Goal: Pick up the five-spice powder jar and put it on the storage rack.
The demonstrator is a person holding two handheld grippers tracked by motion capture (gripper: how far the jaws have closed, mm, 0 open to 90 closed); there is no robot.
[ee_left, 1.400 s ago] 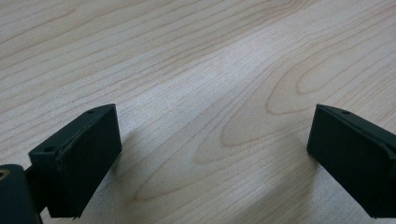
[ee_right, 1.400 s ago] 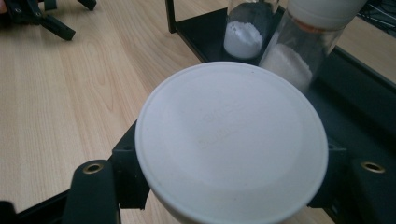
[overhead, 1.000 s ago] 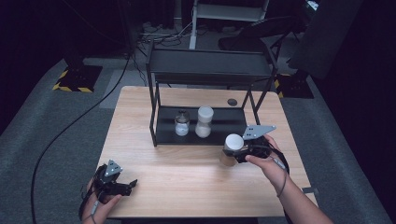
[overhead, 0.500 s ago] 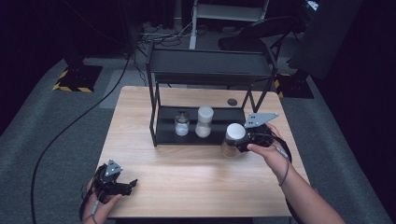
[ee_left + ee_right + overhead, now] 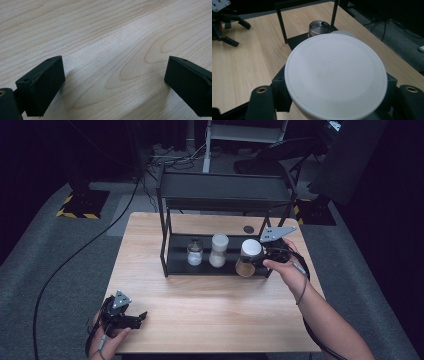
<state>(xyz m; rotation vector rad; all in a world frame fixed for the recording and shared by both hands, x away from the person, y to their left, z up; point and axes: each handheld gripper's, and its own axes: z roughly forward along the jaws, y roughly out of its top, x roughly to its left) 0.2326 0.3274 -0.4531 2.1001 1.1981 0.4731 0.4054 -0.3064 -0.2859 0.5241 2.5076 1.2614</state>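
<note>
Right claw [image 5: 260, 261] clamped on white-lidded jar [image 5: 247, 258], right of centre at rack's lower shelf [image 5: 177, 260] | left claw [image 5: 135, 319] apart, empty, lower left on tabletop [image 5: 210, 300] | advice: keep jar upright, clear the upright post, set beside shaker [image 5: 218, 251].

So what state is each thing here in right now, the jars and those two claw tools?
Brown jar: white lid on, gripped, at the rack's lower shelf.
Tall jar: lidded, upright on the shelf.
Short jar: metal-capped, upright on the shelf.
Right gripper: shut on the brown jar.
Left gripper: open, empty, over the table.
</note>
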